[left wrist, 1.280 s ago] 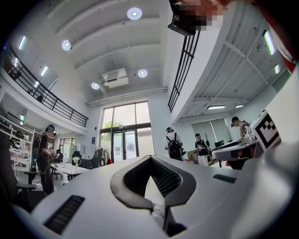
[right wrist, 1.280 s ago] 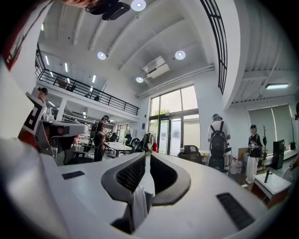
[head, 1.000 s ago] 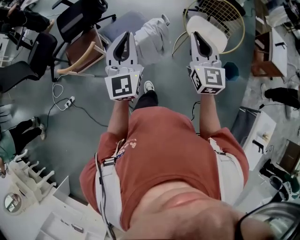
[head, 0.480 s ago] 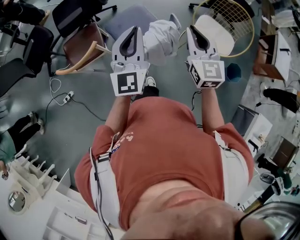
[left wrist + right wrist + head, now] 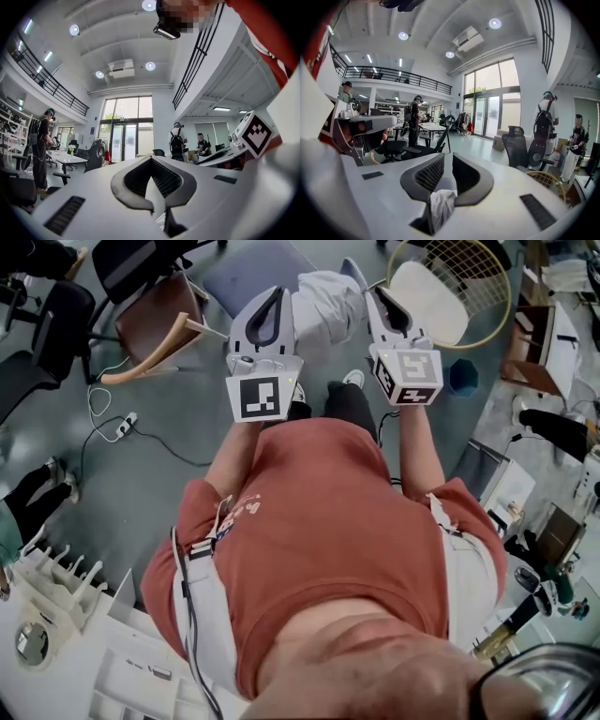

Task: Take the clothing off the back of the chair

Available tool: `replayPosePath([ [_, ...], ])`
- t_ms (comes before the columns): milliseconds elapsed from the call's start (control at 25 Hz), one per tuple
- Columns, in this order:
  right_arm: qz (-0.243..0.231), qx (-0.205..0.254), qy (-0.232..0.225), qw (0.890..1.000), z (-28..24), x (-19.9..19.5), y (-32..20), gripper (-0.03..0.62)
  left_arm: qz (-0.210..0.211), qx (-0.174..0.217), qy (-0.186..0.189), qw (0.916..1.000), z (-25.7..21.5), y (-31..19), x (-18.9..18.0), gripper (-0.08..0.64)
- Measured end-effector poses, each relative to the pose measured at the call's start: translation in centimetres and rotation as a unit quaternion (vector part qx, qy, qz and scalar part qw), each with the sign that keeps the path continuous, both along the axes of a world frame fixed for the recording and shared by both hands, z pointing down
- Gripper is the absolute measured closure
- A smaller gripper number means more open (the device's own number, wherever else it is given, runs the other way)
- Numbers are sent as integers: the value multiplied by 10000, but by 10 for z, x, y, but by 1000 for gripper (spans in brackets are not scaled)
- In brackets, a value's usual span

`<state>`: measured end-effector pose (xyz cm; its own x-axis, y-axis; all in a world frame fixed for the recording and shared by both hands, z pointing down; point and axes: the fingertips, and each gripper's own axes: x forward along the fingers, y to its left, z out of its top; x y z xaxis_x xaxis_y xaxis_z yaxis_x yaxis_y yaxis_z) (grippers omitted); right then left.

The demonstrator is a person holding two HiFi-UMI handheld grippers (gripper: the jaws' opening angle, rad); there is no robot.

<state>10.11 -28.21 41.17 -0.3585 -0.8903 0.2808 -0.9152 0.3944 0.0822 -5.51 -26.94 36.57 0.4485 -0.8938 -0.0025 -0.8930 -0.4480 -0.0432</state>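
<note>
A white garment (image 5: 323,306) hangs over the back of a chair with a blue-grey seat (image 5: 248,273), straight ahead of me in the head view. My left gripper (image 5: 276,292) points at the garment's left edge, its jaws shut and empty (image 5: 150,160). My right gripper (image 5: 368,292) is at the garment's right edge. Its jaws (image 5: 447,157) have just been opening and stand a narrow slit apart. White cloth (image 5: 440,206) shows through that slit, below the jaws, and the pads do not press on it.
A brown chair with a wooden arm (image 5: 155,329) stands left of the garment's chair. A round wire chair with a cream cushion (image 5: 431,301) stands to the right. Black office chairs (image 5: 56,324) and a power strip with cable (image 5: 122,425) are at the left. People stand farther off (image 5: 543,124).
Both grippers have moved forward and down toward the garment as the person stepped closer. The chair and garment now lie between the two gripper tips.
</note>
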Motion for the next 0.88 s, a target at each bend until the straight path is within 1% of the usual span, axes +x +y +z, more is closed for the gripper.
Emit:
replayPosePath([
  [200,-251,-184,93,9995,25,-2,-9,515,-119,-46,-17,9999,17,-8,1,546],
  [320,-404,-372,86,9985,41,2,-15,514,-242,-19,-15,9997,26,-14,6,546],
  [400,-512,-501,169,9973,54,3,-18,508,-296,-61,29,9995,34,-17,9,546],
  [480,-640,-619,282,9956,66,3,-22,501,-370,-135,53,9992,43,-20,10,546],
  [640,-965,-944,317,9903,90,2,-27,467,-446,-247,27,9987,55,-25,15,546],
  [720,-1069,-1034,342,9883,98,1,-28,453,-462,-287,15,9985,59,-25,17,546],
  [800,-1149,-1100,318,9868,106,0,-27,453,-458,-350,-46,9983,65,-25,18,546],
  [880,-1241,-1208,321,9844,115,0,-27,435,-431,-372,-111,9983,69,-28,21,546],
])
